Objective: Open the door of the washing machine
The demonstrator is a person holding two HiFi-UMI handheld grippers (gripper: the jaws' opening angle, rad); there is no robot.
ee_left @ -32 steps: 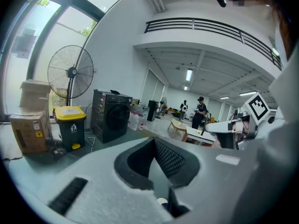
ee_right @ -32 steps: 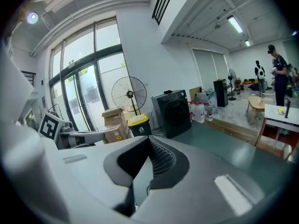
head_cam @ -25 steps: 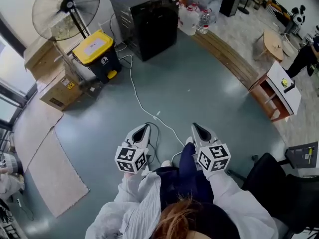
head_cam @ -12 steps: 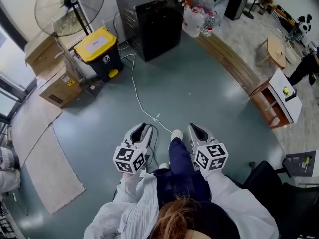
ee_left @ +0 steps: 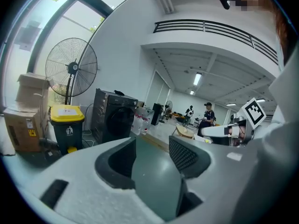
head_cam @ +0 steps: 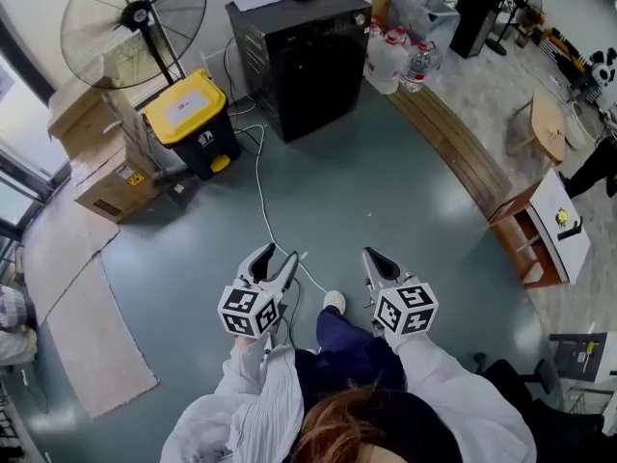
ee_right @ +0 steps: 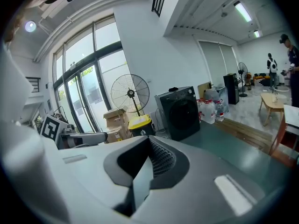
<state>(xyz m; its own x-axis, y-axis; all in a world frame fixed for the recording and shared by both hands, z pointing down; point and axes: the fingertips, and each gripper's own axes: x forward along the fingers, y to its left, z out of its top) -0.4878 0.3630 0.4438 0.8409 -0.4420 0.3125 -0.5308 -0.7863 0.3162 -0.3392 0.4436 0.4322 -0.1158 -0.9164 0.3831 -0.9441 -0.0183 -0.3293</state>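
The black washing machine stands far ahead by the back wall, its round door closed; it also shows in the left gripper view and the right gripper view. Both grippers are held low in front of the person, well short of the washing machine. My left gripper is open; its jaws have just been opening and nothing lies between them. My right gripper is shut with nothing in it, its pads meeting at the tips.
A yellow-lidded bin, a standing fan and cardboard boxes are left of the machine. A white cable runs across the floor towards me. Water bottles and a wooden ledge lie to the right.
The left gripper's jaws have spread apart from shut. Both grippers and the person have moved forward towards the washing machine, which now sits lower in the head view.
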